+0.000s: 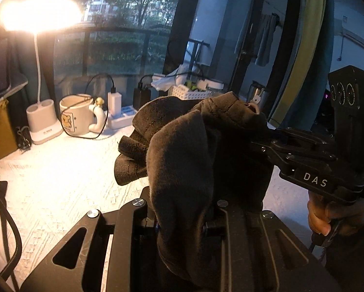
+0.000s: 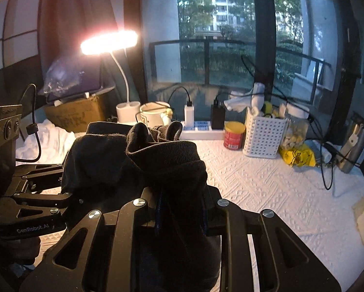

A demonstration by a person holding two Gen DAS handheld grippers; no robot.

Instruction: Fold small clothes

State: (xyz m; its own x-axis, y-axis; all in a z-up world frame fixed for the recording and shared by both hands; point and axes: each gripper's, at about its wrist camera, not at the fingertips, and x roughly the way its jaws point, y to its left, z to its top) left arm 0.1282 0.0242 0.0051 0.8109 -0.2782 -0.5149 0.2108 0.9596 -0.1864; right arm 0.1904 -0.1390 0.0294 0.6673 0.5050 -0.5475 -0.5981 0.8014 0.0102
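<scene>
Garment: we see one dark sock-like garment, bunched, filling the centre of both views, held above the white textured tablecloth.
Left gripper: our jaws are nearly closed, pinching the cloth's lower fold at the bottom centre of the left view.
Right gripper: jaws drawn close on the garment at bottom centre of the right view; blue pads flank the cloth.
Background: lit lamp upper left, mug and white basket behind.

lamp lit | window: trees, apartment block | table cloth white, textured
</scene>
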